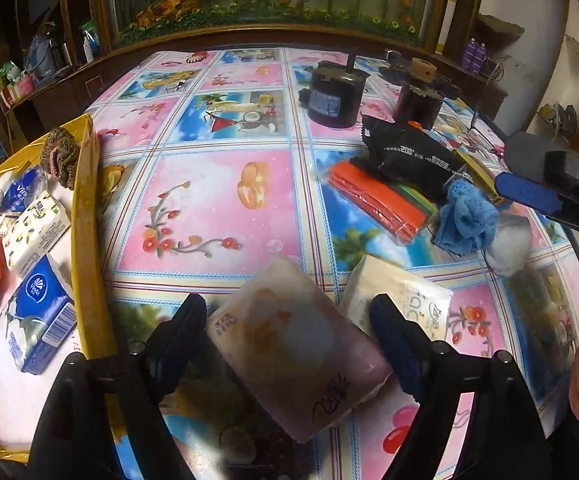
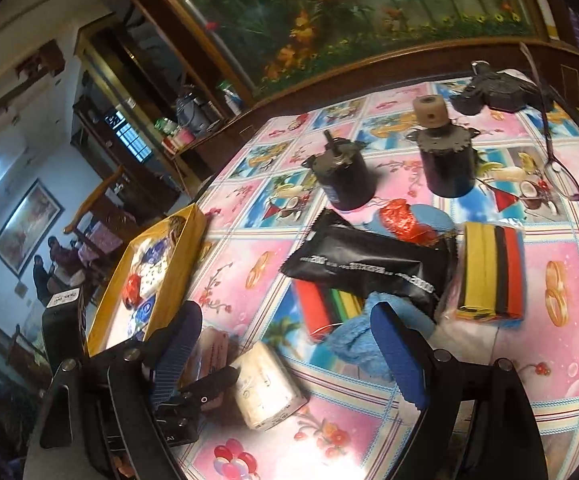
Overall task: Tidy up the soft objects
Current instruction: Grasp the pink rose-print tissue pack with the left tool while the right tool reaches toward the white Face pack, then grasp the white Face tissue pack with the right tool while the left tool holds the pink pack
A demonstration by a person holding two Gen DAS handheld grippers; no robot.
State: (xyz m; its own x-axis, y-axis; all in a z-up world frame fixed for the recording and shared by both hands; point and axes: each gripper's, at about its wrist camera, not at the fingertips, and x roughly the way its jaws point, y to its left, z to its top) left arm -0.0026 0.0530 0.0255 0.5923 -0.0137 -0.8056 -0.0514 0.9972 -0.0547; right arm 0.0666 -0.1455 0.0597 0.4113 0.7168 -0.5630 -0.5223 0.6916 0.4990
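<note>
My left gripper point(image 1: 289, 320) stands open around a pink tissue pack point(image 1: 297, 356) that lies on the table between its fingers. A white tissue pack point(image 1: 405, 300) lies just right of it, also in the right wrist view point(image 2: 265, 388). My right gripper point(image 2: 285, 344) is open and empty above a blue cloth point(image 2: 353, 340); the cloth also shows in the left wrist view point(image 1: 465, 216). A yellow box point(image 1: 85, 216) at the left holds tissue packs, a scrunchie and an orange bag.
A black pouch point(image 2: 369, 264) lies over a pack of coloured sheets point(image 2: 329, 304). A second coloured pack point(image 2: 489, 272), a red bag point(image 2: 401, 220), two dark motors point(image 2: 345, 180), glasses point(image 2: 569, 184) and a white fluffy ball point(image 1: 509, 248) stand around.
</note>
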